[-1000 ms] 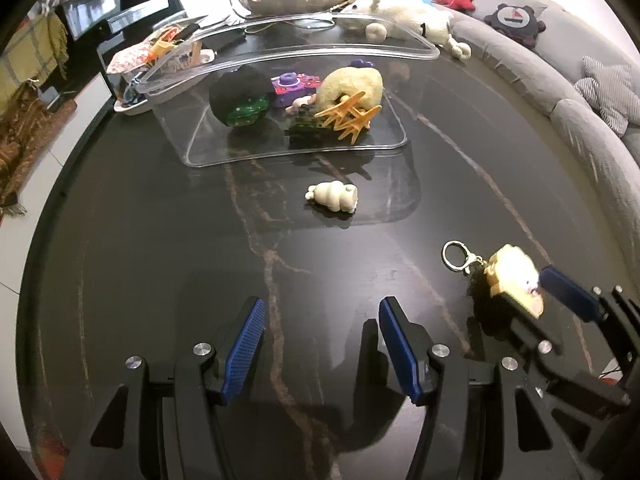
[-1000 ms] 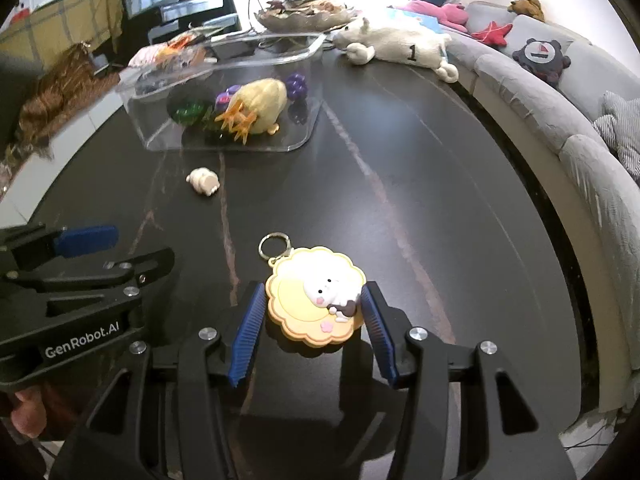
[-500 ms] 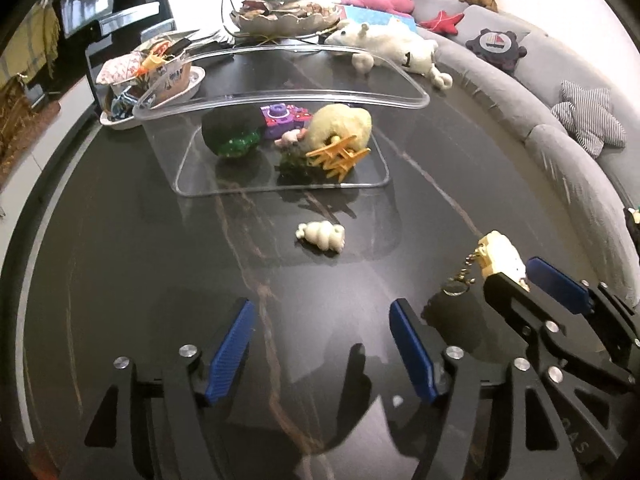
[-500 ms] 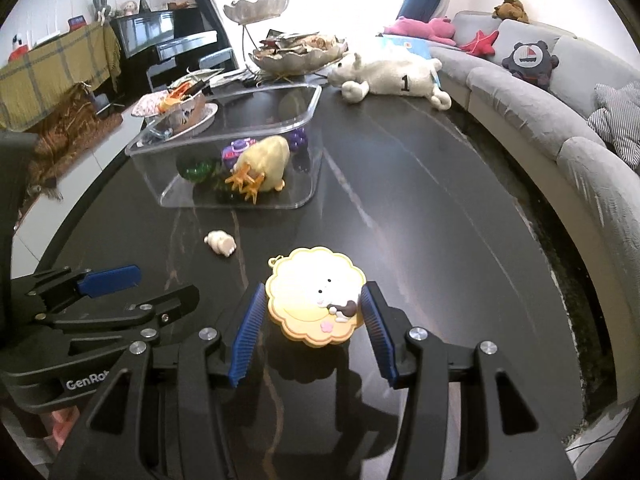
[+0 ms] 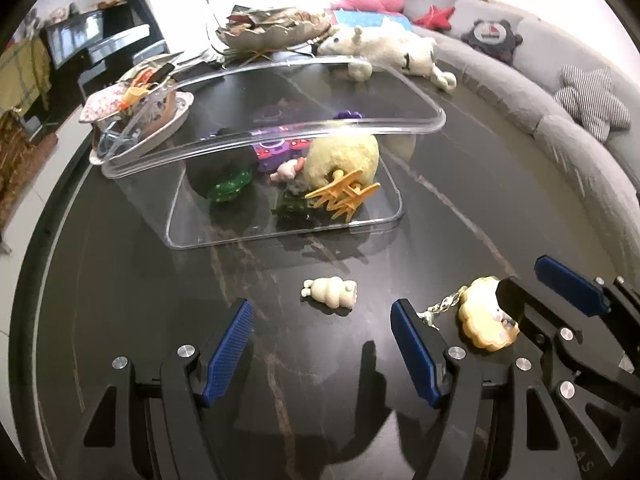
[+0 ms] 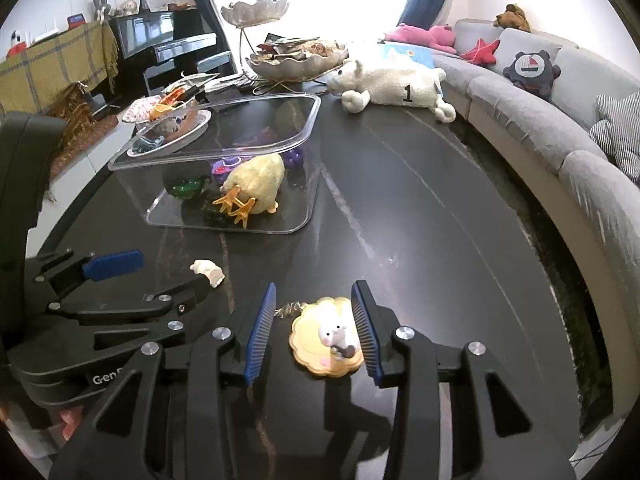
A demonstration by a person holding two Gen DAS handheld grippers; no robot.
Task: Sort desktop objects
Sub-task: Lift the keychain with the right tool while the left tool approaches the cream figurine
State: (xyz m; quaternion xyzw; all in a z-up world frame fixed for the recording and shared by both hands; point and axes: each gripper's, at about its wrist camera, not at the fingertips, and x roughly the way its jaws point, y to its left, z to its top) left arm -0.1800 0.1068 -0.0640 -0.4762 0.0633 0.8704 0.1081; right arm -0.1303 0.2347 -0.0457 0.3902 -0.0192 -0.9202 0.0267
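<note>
clear bin (image 5: 280,236) behind small white toy (image 5: 331,293).

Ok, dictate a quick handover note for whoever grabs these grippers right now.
Left gripper: open, empty, jaws just widened, aimed at the small white figure on the table.
Right gripper: jaws just closing around the cookie keychain; one pad touches it, firm grip unclear.
Done: several toys already in the clear box.
To do: box the keychain and the figure.
</note>
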